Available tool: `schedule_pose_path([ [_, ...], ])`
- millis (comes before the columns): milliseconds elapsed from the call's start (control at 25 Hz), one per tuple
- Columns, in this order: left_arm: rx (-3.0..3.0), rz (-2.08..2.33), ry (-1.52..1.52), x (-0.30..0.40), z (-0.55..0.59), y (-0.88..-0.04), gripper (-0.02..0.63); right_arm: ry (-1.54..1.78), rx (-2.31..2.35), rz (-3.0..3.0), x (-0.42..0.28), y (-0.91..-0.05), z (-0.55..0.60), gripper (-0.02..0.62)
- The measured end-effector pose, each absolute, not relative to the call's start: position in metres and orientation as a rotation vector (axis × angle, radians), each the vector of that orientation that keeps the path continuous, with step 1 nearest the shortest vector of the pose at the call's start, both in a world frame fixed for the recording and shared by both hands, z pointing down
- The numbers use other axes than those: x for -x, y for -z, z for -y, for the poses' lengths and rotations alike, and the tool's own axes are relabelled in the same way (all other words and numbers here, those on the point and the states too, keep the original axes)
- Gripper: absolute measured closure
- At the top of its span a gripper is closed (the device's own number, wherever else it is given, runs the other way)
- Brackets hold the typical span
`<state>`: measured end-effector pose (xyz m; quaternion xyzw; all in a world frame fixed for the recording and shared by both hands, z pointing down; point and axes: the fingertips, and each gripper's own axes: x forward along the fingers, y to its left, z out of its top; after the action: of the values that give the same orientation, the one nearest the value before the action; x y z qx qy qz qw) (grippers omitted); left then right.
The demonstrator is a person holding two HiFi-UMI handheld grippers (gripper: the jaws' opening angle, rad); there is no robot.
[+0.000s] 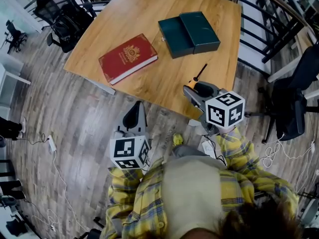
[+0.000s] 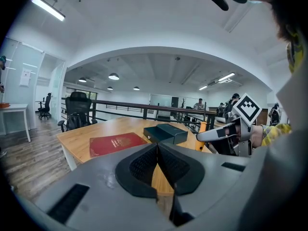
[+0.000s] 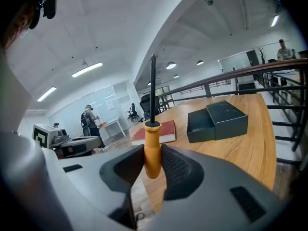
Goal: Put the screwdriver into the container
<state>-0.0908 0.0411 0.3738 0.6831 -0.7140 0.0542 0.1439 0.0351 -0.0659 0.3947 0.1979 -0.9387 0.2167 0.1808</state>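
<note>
My right gripper [image 3: 153,163] is shut on the orange handle of a screwdriver [image 3: 152,143], whose black shaft stands upright in the right gripper view. From the head view the screwdriver [image 1: 198,75] sticks out over the table's near edge, held by the right gripper [image 1: 195,89]. A dark green container [image 1: 188,33] lies open on the table beyond it, its lid beside it; the container [image 3: 217,121] also shows ahead and right. My left gripper [image 1: 133,117] hangs below the table edge over the floor, shut with nothing in it [image 2: 157,170].
A red book [image 1: 127,57] lies on the wooden table [image 1: 129,14] left of the container. Office chairs [image 1: 65,14] stand at the far left and at the right [image 1: 294,98]. A black railing [image 1: 271,19] runs behind the table. Cables and a power strip [image 1: 51,143] lie on the floor.
</note>
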Motion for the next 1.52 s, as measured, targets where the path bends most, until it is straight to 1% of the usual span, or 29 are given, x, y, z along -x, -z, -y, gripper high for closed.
schedule_pose_path([
  [1000,-1.980,2.072,-0.222,0.104,0.042,-0.376,0.597,-0.631,-0.529,2.665,-0.023,-0.404,0.133,0.430],
  [1520,-2.087,1.993,-0.289,0.135,0.095,-0.382,0.597,-0.662,-0.649,2.628,0.003,-0.411,0.175,0.430],
])
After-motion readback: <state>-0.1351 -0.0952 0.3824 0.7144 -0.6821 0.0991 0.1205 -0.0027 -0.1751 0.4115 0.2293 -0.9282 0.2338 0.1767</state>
